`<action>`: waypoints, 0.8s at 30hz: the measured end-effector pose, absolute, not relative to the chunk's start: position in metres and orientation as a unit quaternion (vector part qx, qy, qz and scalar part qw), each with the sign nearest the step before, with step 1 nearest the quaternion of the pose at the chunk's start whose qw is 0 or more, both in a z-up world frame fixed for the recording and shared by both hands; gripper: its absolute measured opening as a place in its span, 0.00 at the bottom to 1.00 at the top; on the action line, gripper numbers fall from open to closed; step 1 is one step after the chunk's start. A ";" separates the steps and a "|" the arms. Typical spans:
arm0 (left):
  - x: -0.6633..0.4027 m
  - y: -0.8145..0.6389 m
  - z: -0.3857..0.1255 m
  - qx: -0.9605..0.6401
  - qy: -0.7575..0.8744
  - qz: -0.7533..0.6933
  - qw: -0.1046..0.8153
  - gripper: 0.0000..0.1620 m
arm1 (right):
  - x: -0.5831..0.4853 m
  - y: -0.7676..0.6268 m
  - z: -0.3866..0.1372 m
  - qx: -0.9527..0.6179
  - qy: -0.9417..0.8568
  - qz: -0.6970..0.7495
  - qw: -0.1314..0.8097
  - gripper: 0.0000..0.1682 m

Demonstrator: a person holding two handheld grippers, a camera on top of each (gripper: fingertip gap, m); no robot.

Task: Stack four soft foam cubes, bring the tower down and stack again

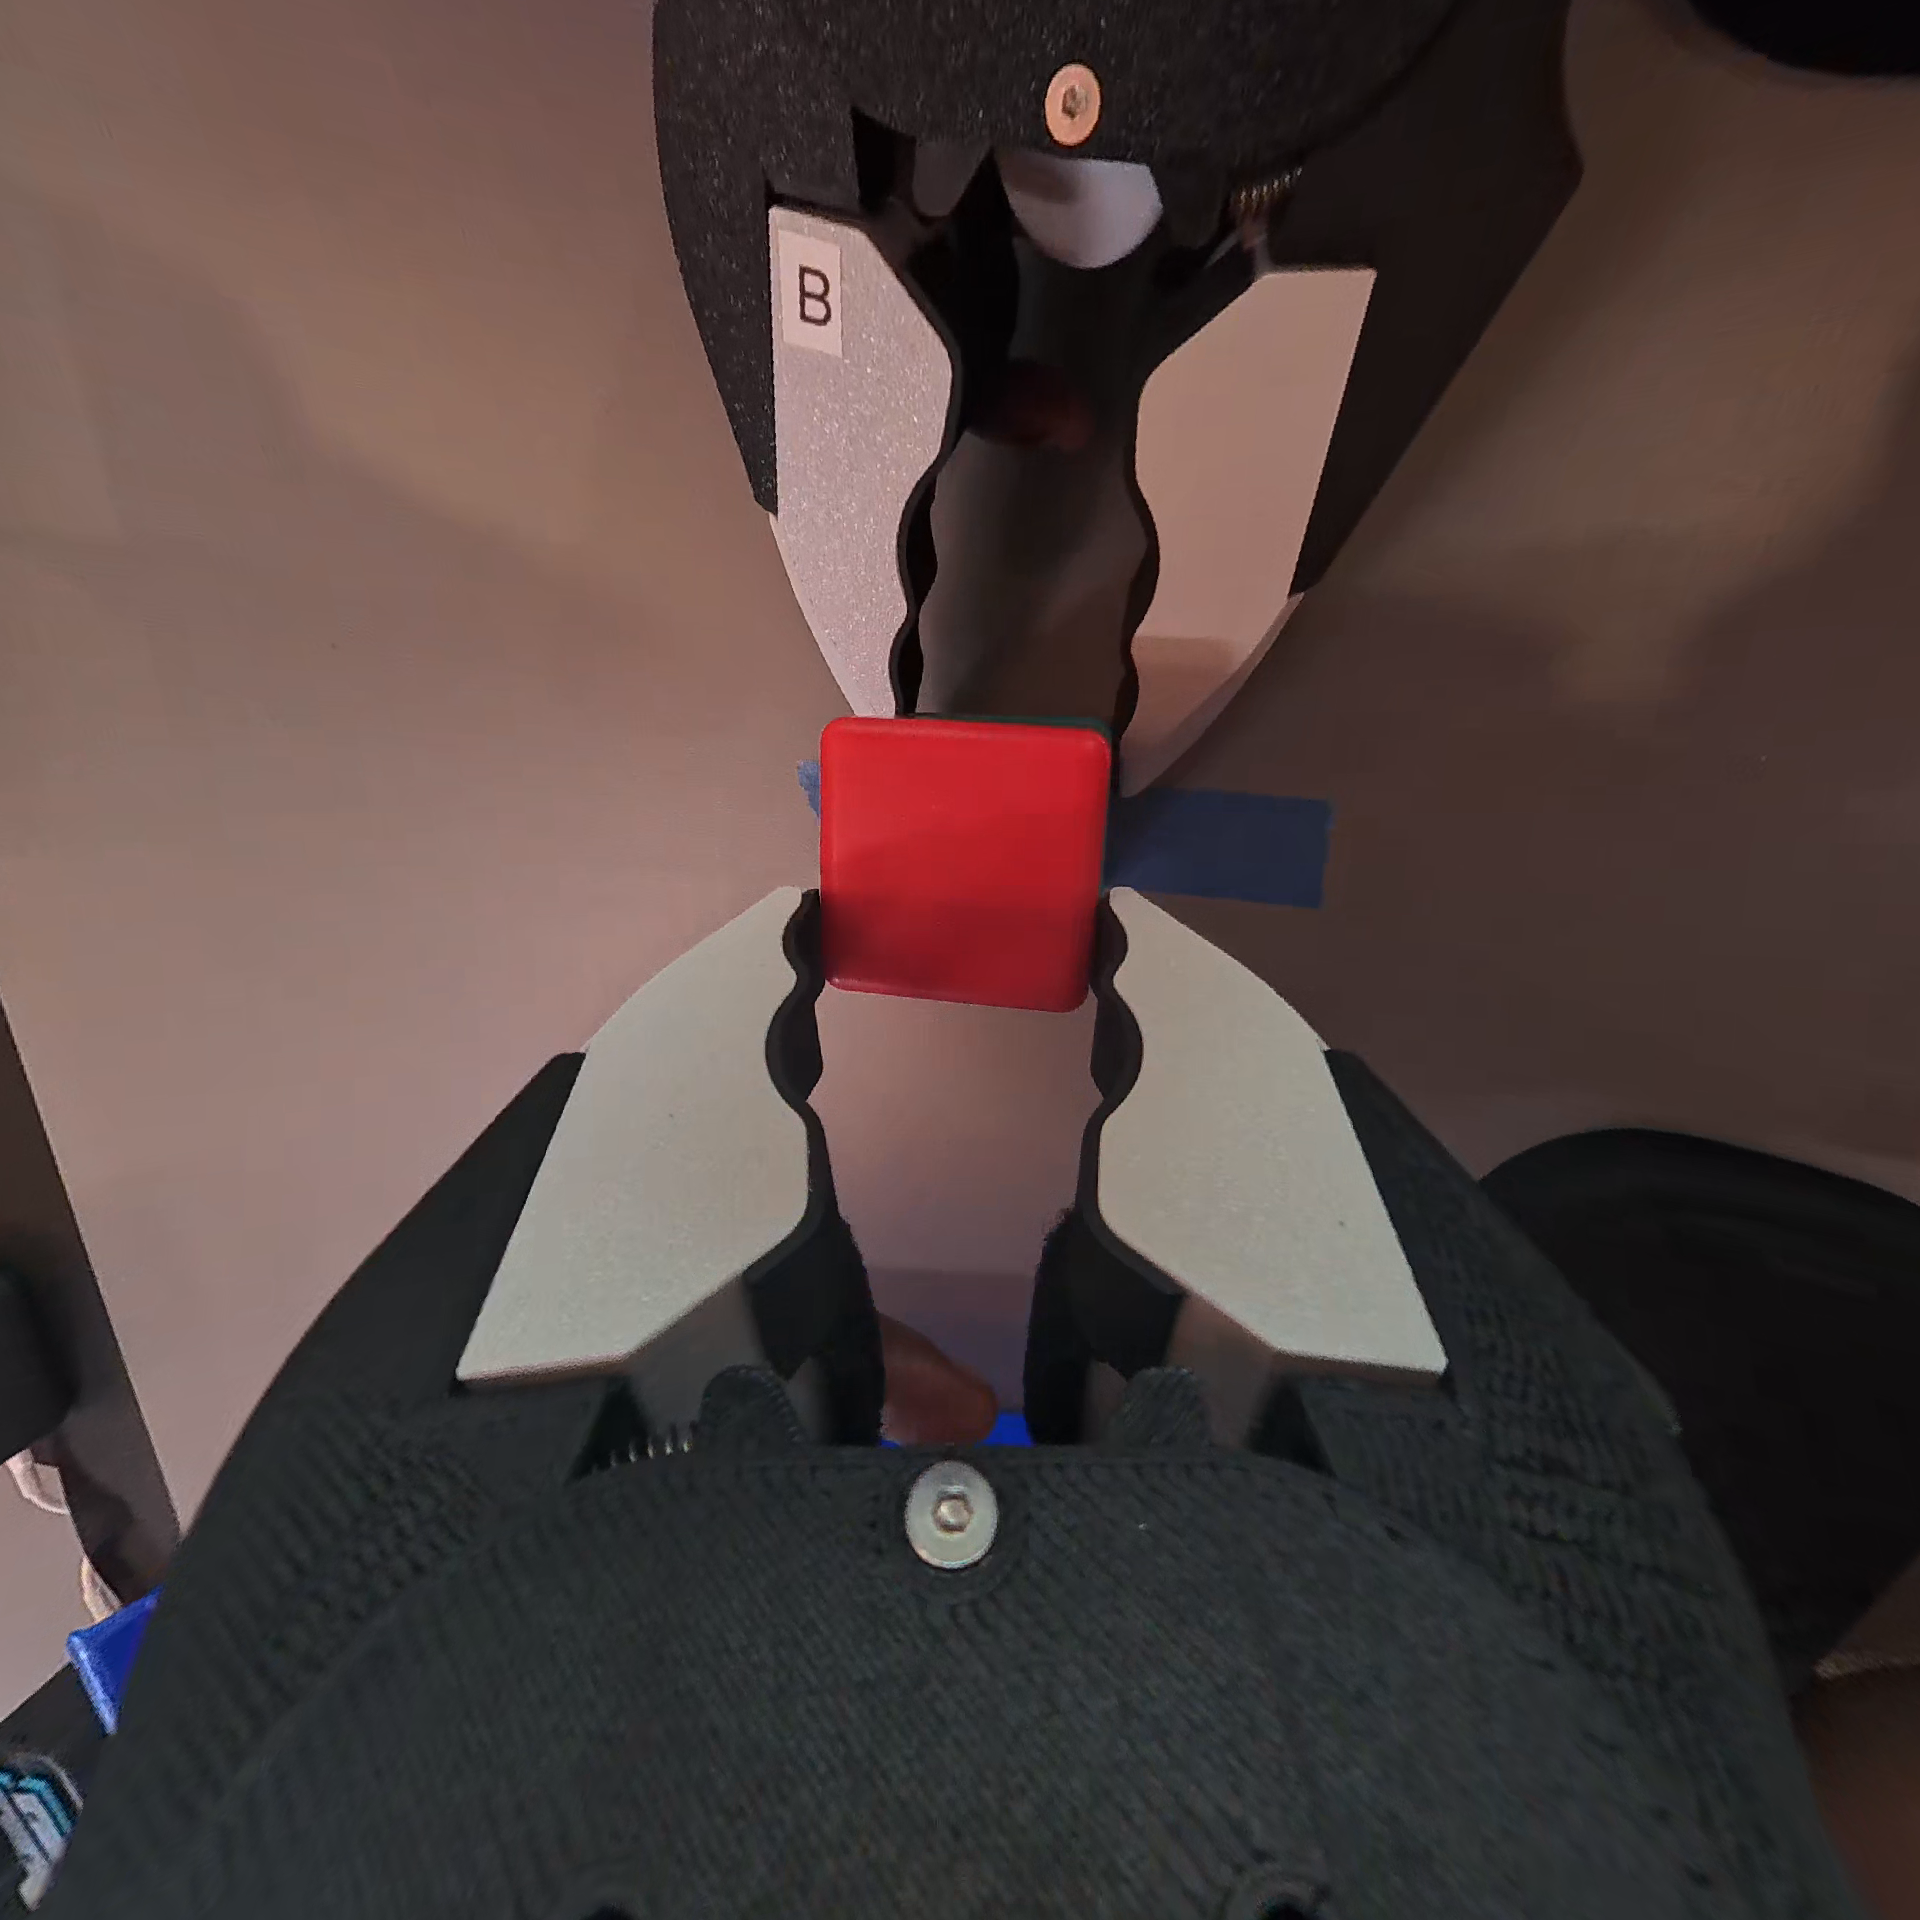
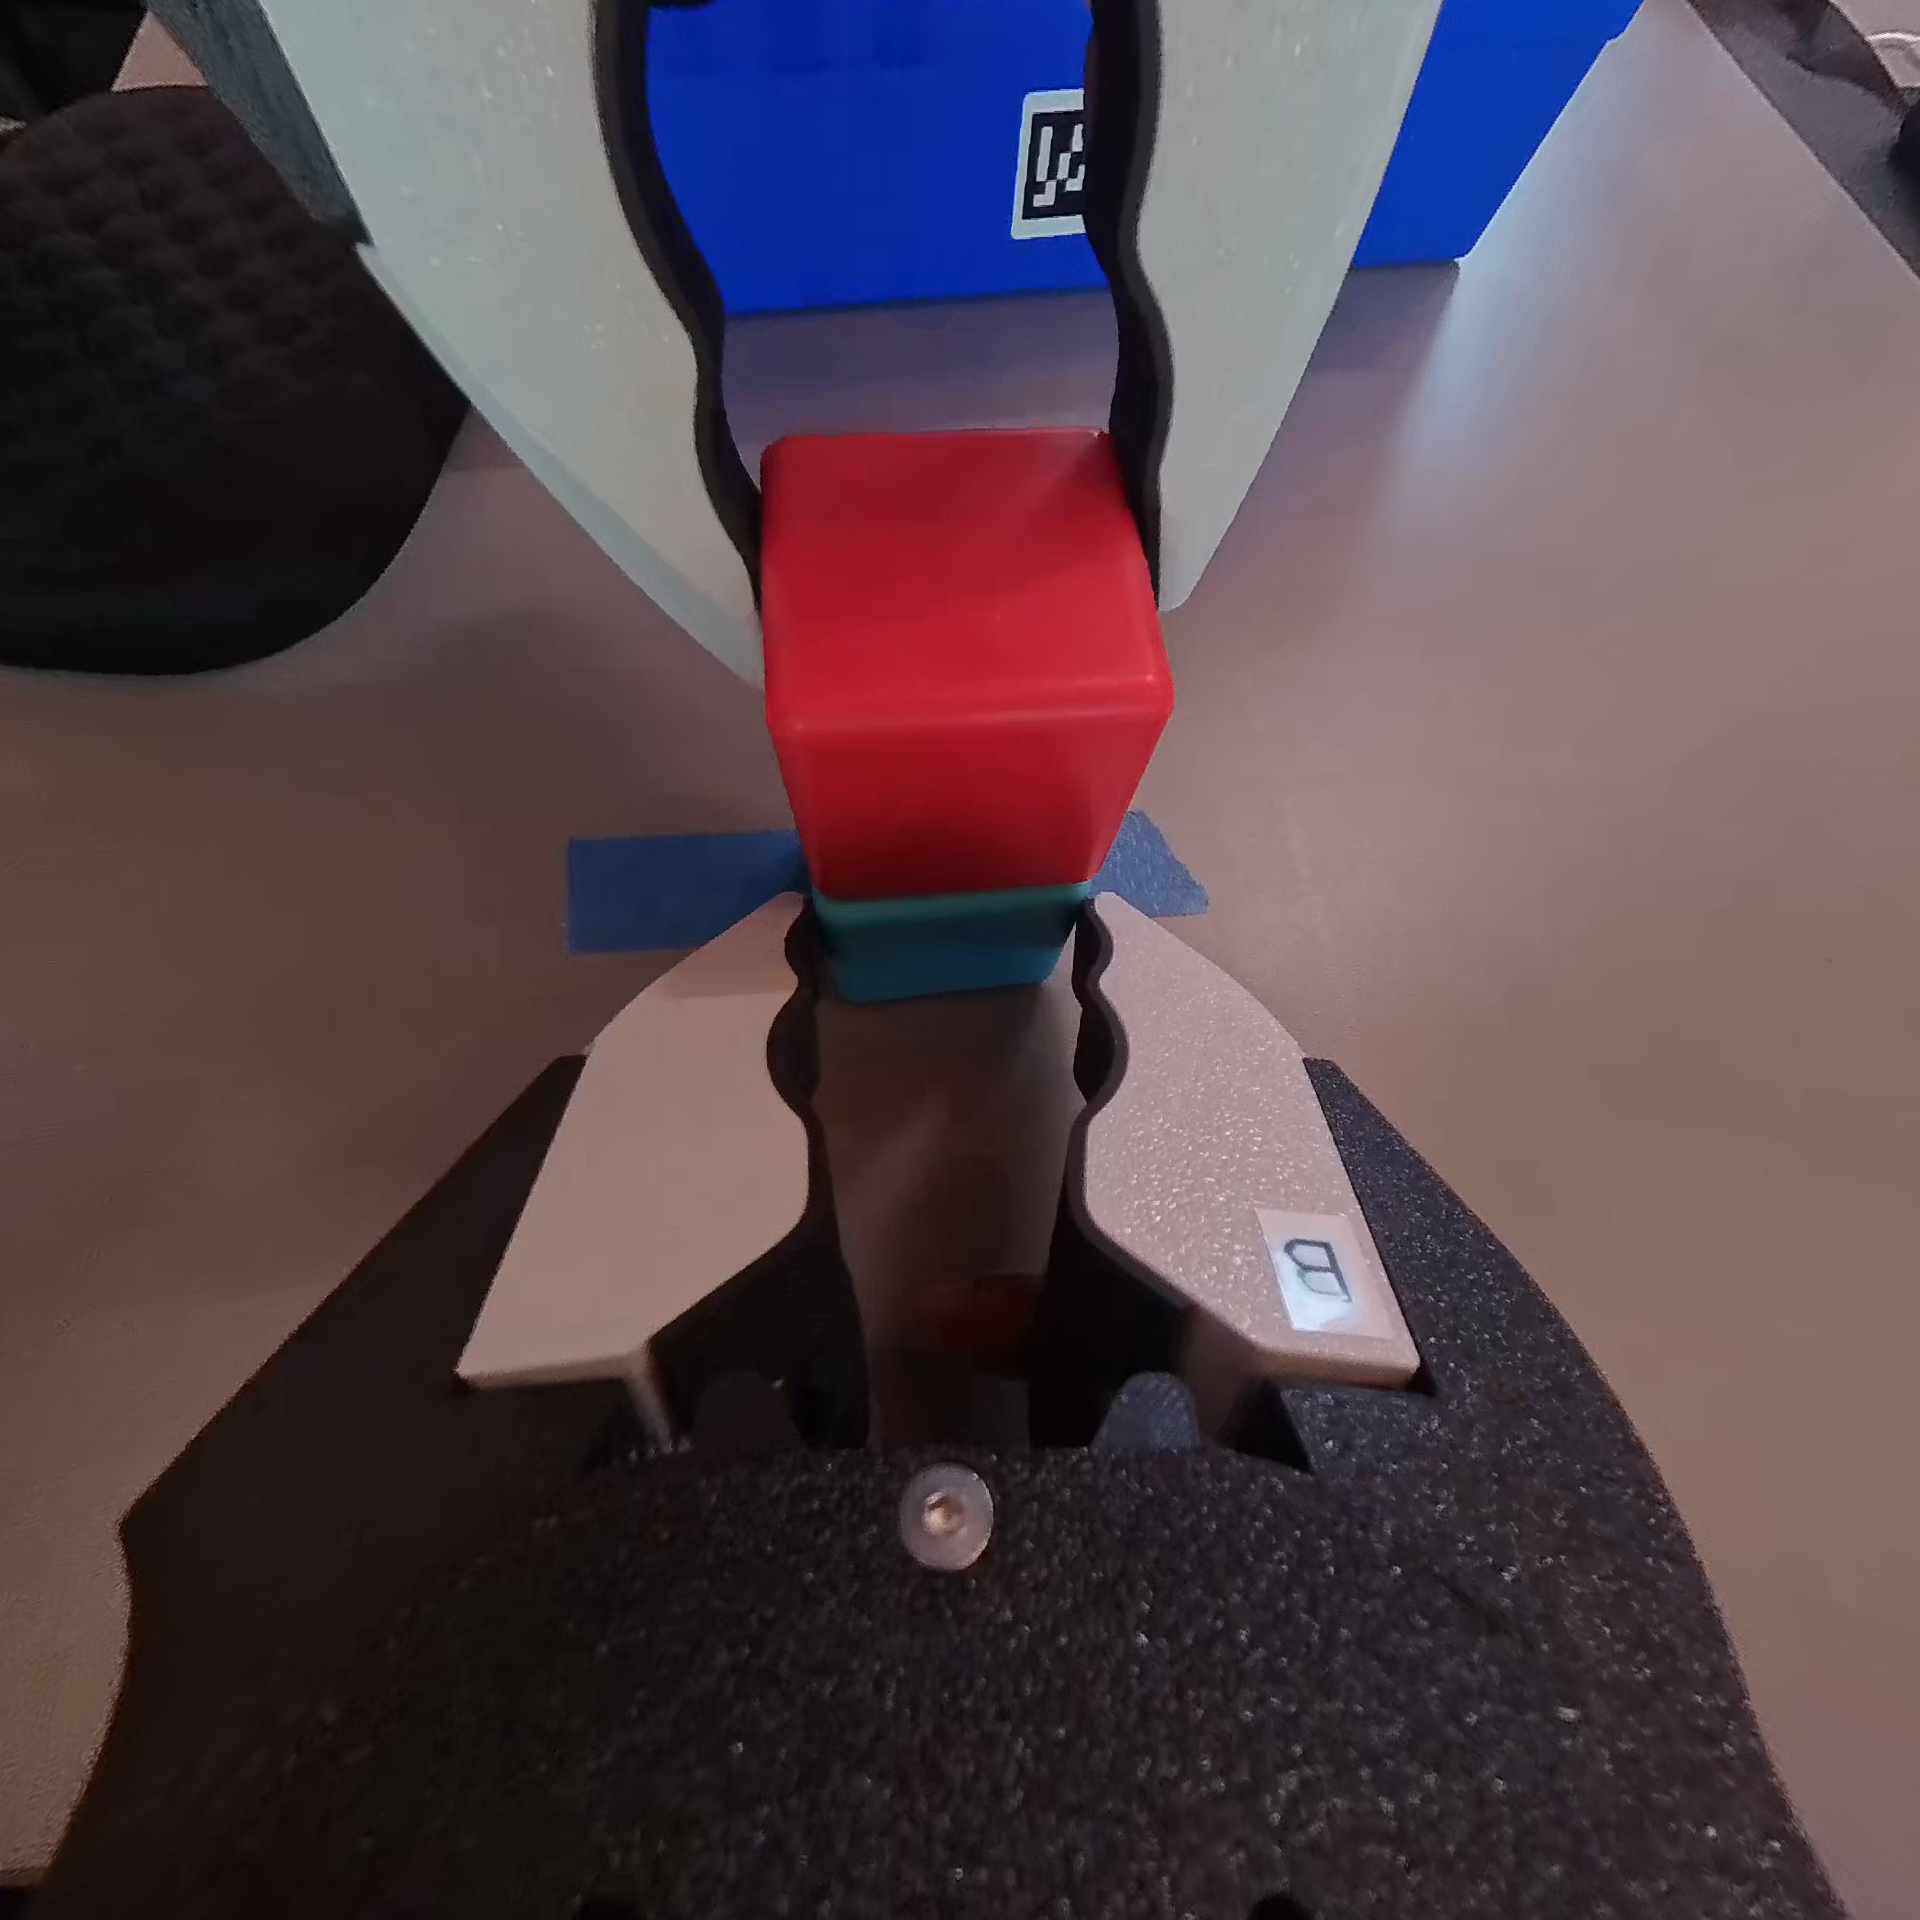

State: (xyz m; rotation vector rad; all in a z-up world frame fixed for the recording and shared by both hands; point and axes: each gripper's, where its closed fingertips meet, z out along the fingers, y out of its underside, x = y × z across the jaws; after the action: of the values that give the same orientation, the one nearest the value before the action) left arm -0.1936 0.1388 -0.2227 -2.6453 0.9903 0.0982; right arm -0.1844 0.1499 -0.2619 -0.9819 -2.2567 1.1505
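Observation:
A red foam cube point(image 2: 961, 675) sits on top of a teal foam cube point(image 2: 940, 951), over a cross of blue tape on the table. My left gripper point(image 1: 956, 914) reaches in from above and is shut on the sides of the red cube point(image 1: 961, 862). It shows at the top of the right wrist view point(image 2: 951, 603). My right gripper point(image 2: 945, 935) is low and shut on the teal cube. It shows at the top of the left wrist view point(image 1: 1013, 717). From above the red cube hides nearly all of the teal one. No other cubes are in view.
Blue tape point(image 2: 675, 894) marks the spot on the beige table point(image 2: 1558, 727). A blue box point(image 2: 883, 156) with a black-and-white marker stands behind the stack. A black rounded object point(image 2: 156, 416) lies at the left of the right wrist view. My hands' fingertips stand some 5 centimetres from each other. From either gripper's tips it is about 15 centimetres to the black rounded object point(image 2: 156, 416).

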 end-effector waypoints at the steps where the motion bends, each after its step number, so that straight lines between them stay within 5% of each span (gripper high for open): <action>1: -0.194 0.139 -0.223 -0.925 0.344 0.035 0.157 0.31 | -0.184 0.150 -0.262 -0.353 -0.812 0.414 0.211 0.28; 16: -0.194 0.139 -0.224 -0.929 0.332 0.030 0.162 0.31 | -0.185 0.149 -0.260 -0.358 -0.806 0.425 0.204 0.28; 18: -0.194 0.139 -0.224 -0.929 0.331 0.030 0.163 0.31 | -0.188 0.145 -0.246 -0.364 -0.779 0.468 0.205 0.41; 24: -0.193 0.140 -0.223 -0.927 0.337 0.029 0.163 0.31 | -0.193 0.144 -0.223 -0.344 -0.749 0.504 0.257 0.29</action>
State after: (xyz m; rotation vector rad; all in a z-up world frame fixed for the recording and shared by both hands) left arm -0.1934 0.1397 -0.2235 -2.6433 0.9601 0.0820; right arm -0.1930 0.1438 -0.2227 -0.9329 -2.0323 1.3673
